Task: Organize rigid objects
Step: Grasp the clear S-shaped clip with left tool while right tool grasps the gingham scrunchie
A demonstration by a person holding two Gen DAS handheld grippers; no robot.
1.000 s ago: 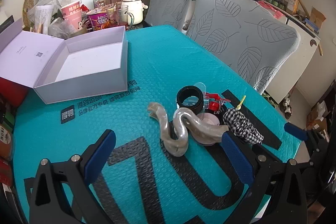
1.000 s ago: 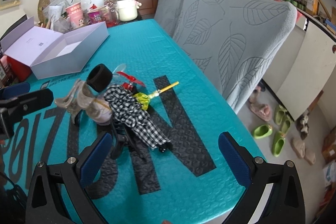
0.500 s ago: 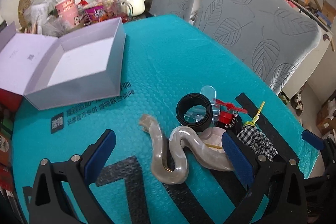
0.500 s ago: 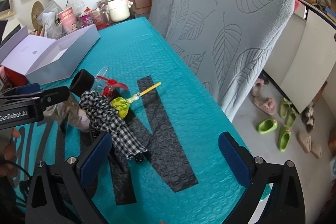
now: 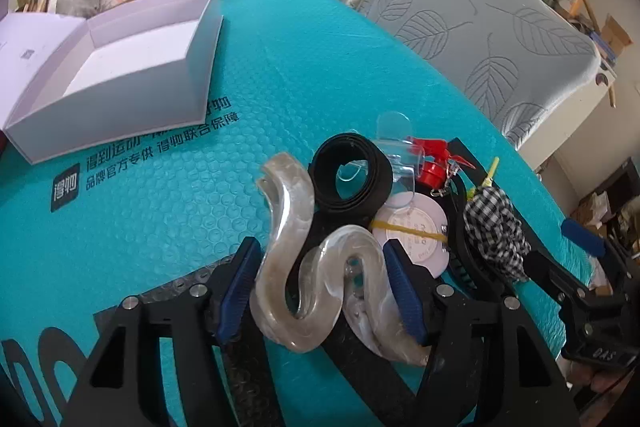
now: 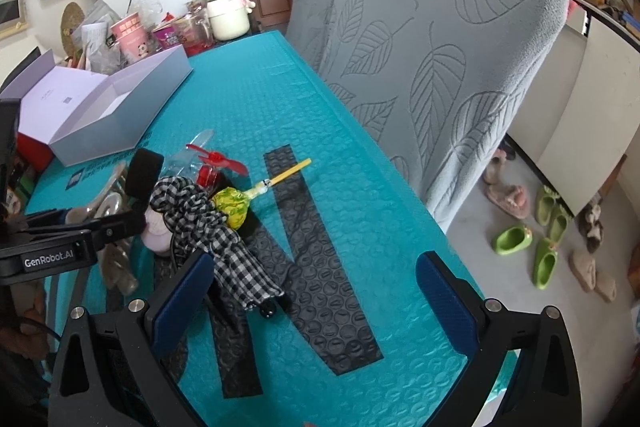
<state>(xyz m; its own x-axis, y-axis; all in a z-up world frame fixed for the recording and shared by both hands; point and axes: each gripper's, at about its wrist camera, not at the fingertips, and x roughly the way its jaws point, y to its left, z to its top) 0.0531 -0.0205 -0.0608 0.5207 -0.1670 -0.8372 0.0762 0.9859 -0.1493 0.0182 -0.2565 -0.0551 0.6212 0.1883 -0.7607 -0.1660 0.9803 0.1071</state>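
My left hand-held gripper (image 5: 322, 291) has just been closing, and the wavy, pearly translucent hair clip (image 5: 304, 267) sits between its blue pads, both seemingly touching the clip's glossy curves. Just beyond the clip lie a black coiled band (image 5: 352, 179) and a round white disc (image 5: 416, 231); to the clip's right, a checked fabric bundle (image 5: 496, 231). My right hand-held gripper (image 6: 316, 291) gapes wide, empty, above the bubbly teal worktop (image 6: 256, 99).
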